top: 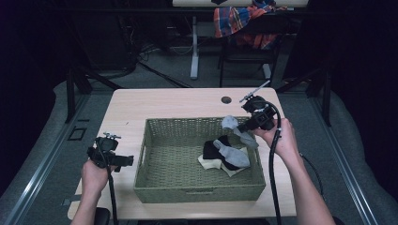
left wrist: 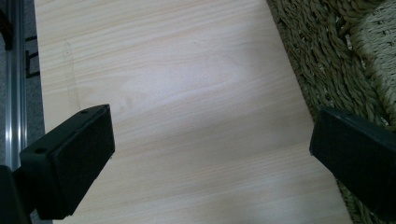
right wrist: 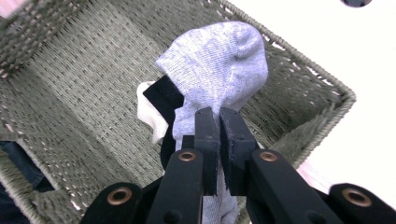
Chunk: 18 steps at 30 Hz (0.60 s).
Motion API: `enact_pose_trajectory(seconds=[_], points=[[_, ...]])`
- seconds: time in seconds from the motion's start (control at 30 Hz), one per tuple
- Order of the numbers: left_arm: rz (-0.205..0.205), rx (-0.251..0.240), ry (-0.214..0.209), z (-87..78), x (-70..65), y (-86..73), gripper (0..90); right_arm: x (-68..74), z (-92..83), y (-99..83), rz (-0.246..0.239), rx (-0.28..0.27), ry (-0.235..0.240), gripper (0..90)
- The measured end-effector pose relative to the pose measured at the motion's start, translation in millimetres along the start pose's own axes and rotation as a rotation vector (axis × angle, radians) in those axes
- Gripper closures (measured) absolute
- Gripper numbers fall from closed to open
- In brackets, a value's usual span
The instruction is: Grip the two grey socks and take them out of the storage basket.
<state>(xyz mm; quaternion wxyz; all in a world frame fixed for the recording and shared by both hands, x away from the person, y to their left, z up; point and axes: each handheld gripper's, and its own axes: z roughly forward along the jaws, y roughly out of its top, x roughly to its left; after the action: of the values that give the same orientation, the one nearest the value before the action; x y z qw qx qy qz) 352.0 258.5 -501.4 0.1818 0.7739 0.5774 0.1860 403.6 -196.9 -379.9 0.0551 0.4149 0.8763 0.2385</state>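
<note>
One woven green basket point(top: 155, 174) sits in the middle of the light wood surface point(top: 131, 105), and two grippers are in play. The right gripper point(top: 245, 125) hovers over the basket's far right corner with its jaws pressed together on a grey sock point(right wrist: 219, 60), which hangs lifted above the basket floor. Down in the basket, toward its right side, lies a small heap: a second grey sock point(top: 233, 153) on top, something black point(top: 212, 150) beneath it, and a cream piece point(top: 206, 162) at the bottom. How many items make up the dark part I cannot tell. The left gripper point(top: 126, 161) is held over the surface just left of the basket, jaws spread wide with nothing between them. One round hole point(top: 226, 100) marks the far edge of the surface. Beyond it the room is dark, with grey floor, and one plaid cloth point(top: 239, 21) draped over a chair.
</note>
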Motion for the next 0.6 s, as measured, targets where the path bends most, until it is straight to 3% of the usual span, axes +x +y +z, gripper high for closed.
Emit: enact_pose_trajectory(seconds=[0.4,0.6], points=[[0.001,0.0,-0.002,0.2,0.1,0.1,0.1,-4.4,-30.9,-6.5,-0.002,-0.046,-0.028,86.6],[0.0,0.0,-0.002,0.1,0.3,0.0,0.2,-16.3,-45.6,-16.5,0.037,-0.074,-0.046,86.6]])
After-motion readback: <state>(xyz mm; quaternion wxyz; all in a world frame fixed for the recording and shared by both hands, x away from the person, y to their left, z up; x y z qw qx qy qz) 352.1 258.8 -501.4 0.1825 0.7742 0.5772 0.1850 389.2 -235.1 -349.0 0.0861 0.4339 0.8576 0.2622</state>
